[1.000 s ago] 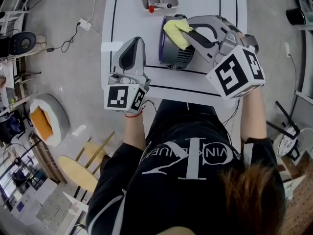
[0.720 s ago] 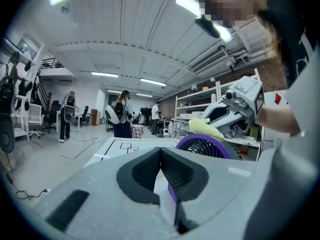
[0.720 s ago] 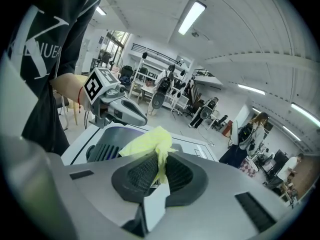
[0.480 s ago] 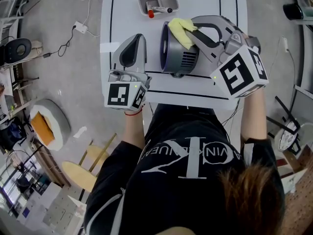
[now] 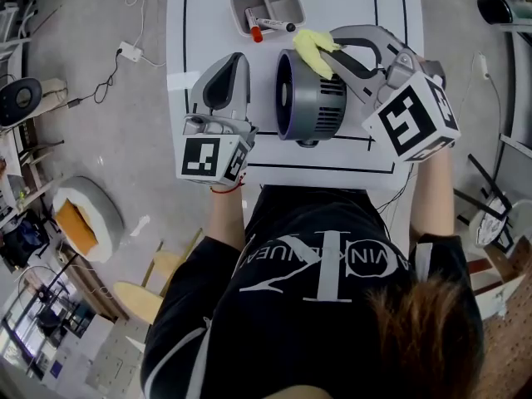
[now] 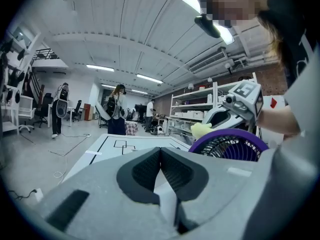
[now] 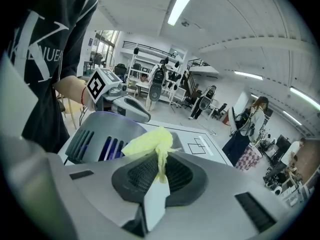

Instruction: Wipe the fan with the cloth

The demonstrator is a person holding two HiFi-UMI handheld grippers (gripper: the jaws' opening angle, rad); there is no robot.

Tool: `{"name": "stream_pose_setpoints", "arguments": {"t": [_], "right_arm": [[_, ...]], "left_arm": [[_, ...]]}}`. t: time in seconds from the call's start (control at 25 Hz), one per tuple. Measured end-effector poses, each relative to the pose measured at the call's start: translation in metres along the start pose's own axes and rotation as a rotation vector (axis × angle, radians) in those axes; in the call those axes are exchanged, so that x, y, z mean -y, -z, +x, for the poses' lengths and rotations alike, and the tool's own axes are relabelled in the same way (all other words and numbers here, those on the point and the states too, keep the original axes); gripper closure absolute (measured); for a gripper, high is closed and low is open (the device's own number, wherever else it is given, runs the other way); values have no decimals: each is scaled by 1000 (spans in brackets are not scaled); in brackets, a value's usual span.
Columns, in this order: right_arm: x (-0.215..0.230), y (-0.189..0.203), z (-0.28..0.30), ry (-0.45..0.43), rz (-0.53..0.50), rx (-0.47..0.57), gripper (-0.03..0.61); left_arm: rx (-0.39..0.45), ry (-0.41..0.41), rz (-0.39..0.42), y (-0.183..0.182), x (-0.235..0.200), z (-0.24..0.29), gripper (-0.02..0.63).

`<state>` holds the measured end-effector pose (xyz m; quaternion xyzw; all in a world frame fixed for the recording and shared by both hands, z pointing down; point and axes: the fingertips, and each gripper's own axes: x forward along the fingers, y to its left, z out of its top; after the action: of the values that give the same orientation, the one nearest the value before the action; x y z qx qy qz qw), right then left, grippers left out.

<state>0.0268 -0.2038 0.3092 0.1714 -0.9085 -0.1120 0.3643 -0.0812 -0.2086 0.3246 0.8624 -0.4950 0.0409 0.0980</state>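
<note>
1. Head view: the fan (image 5: 309,106) stands on the white counter (image 5: 199,23) in the upper middle of the frame. Its purple-rimmed grille faces frame left and its grey vented housing faces frame right. The left gripper (image 5: 235,60) sits just left of the grille, apart from it. The right gripper (image 5: 331,43) comes in from the right and pinches the yellow cloth (image 5: 314,50) at the housing's top edge; whether the cloth touches the housing I cannot tell. A grey tray (image 5: 236,15) with pens lies beyond, at the top of the frame.
2. Left gripper view: this gripper's jaws are pressed together with nothing between them. The fan (image 6: 227,143) shows its purple ring right of centre, with the cloth (image 6: 201,130) peeking just above it. The fan looks like light, rigid plastic that may slide or tip under a sideways wipe. It is best braced on the solid housing or rim, not on the thin grille bars.
3. Right gripper view: the jaws are clamped on a thin fold of the cloth (image 7: 150,143), and its loose bulk flops forward over the tips. The fan (image 7: 102,134) is just beyond, left of centre. The cloth seems soft, light and limp, so only the bunched part near the jaws will press firmly. The loose ends could snag in the vents.
</note>
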Motion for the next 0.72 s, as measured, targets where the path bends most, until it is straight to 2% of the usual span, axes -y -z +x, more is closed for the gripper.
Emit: {"name": "stream_pose_setpoints", "arguments": {"t": [0.28,0.72], "right_arm": [[25,2,11,6,42,-34,548],[31,17,23,47,76,-98,548]], "left_arm": [[-17,31,-21,-8,-15,21,604],[-27,66,-32,0,-26,28,604]]}}
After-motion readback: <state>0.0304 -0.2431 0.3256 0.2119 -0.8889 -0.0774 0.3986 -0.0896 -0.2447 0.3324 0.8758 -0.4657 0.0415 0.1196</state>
